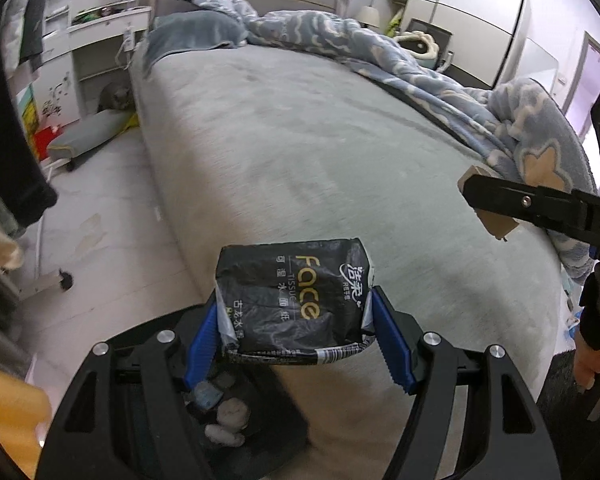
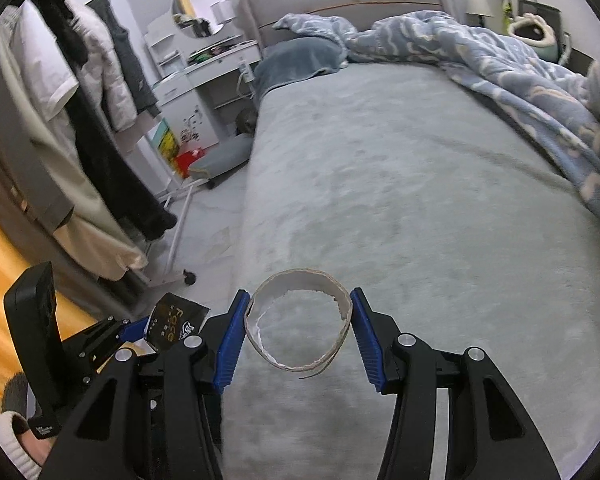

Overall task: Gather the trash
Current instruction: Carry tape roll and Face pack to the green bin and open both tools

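1. Left gripper (image 1: 296, 328) pinches a black tissue pack (image 1: 296, 296) across its width, both blue pads against the wrapper sides. Pack sits square between the fingers, clear of the bed (image 1: 300, 140) ahead of it.
2. Right gripper (image 2: 298, 330) clamps a torn cardboard ring (image 2: 300, 320), looks like a tape or roll core, one pad on each side. Ring hangs above the grey bedcover, open end facing the camera.
3. Step in hand, my read: both pieces picked, carry phase to the bin. Nothing loose visible on the bed in front of either claw.
4. Bin liner (image 1: 236, 416) sits just below and behind the left fingers, dark, with crumpled white wads (image 1: 230, 412) already in it. Likely the drop point.
5. Next move calls for: bring each claw over that opening, then spread the fingers. Ring is light and may snag on a pad.
6. Only the left view shows the bin. Only the right view shows the ring's shape; in the left view it appears edge-on beyond the right fingertips.
7. Right view also catches the pack from the side, down-left of its own claw.
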`<state>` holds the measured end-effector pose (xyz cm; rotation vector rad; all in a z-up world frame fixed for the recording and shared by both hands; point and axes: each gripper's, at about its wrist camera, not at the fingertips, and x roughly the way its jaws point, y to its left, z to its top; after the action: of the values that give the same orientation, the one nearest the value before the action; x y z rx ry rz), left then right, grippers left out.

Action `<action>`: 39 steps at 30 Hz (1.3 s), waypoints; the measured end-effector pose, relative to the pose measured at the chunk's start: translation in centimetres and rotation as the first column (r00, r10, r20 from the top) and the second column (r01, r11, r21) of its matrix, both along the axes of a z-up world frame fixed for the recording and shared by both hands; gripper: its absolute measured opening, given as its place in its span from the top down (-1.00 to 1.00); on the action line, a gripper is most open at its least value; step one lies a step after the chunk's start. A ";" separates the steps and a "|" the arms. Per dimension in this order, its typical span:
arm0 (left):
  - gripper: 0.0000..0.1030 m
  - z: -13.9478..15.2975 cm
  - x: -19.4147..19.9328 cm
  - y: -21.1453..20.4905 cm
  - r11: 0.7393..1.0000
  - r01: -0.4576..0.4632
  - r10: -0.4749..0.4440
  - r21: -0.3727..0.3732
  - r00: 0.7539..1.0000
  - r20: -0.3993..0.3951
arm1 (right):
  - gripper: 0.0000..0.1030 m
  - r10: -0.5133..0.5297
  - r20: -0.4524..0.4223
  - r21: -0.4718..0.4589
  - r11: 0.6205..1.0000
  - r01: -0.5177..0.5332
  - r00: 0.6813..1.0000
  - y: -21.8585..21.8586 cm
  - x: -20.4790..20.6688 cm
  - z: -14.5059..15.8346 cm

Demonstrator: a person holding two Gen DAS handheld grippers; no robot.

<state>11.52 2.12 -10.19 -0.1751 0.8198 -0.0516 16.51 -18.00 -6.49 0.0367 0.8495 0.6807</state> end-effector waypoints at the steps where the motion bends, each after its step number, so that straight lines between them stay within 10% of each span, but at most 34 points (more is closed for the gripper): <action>1: -0.40 -0.1 -0.2 0.5 1.000 -0.009 0.009 -0.002 1.000 -0.005 | -0.01 0.009 -0.002 -0.003 1.000 -0.009 1.000 0.4 -0.2 -0.1; 26: -0.45 -9.0 -4.8 11.6 0.982 -0.179 0.142 -0.067 0.919 -0.367 | -0.01 0.273 -0.061 -0.108 0.955 -0.278 0.960 13.5 -5.8 -3.7; 39: -0.72 -6.8 -7.1 13.2 0.978 -0.197 0.170 -0.072 0.945 -0.279 | -0.01 0.293 -0.125 -0.187 0.931 -0.312 0.948 15.5 -6.1 -6.8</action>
<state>4.42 15.29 -17.00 -0.3582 1.0725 0.1108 10.39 -2.53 -13.25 -0.2549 1.0258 0.8824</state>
